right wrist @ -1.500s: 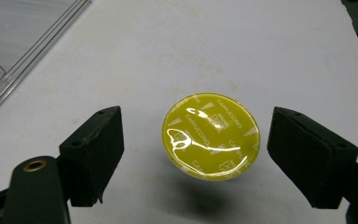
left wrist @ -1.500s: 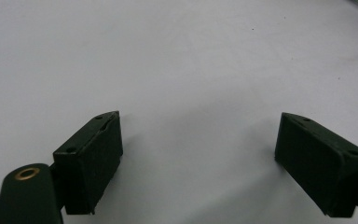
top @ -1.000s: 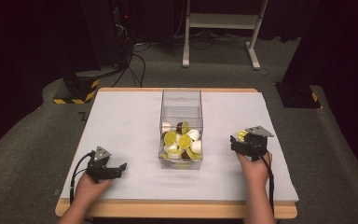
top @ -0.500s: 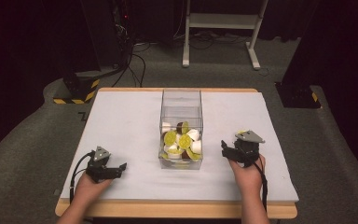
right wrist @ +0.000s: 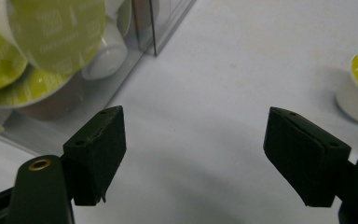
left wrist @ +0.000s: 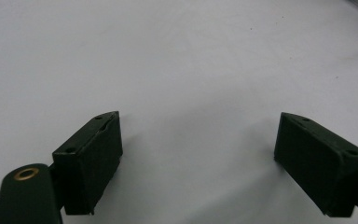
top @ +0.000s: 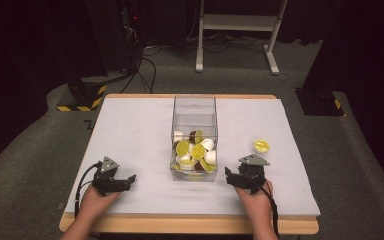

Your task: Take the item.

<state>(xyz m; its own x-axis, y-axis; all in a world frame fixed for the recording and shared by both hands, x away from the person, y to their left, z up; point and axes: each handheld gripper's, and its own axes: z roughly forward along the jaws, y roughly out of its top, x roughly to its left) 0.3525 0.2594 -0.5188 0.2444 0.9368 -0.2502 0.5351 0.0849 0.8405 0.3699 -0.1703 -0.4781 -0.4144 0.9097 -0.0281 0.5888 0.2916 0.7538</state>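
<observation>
Nearest the person, the left gripper [top: 128, 178] rests with jaws apart on the white mat [top: 130, 130]. The right gripper [top: 228, 174] has nothing between its jaws, which have just been closing. Between them, one clear box [top: 194, 112] holds a heap of yellow-lidded pods [top: 196, 151]. One lone pod [top: 261, 146] lies right of it. Beyond, dark floor with cables [top: 147, 65].

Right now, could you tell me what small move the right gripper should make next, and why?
Probably swing the right gripper toward the clear box and reach in for another pod. Its jaws stand open with nothing between them, one yellow-lidded pod already sits alone on the white mat, and the box holds more.
</observation>
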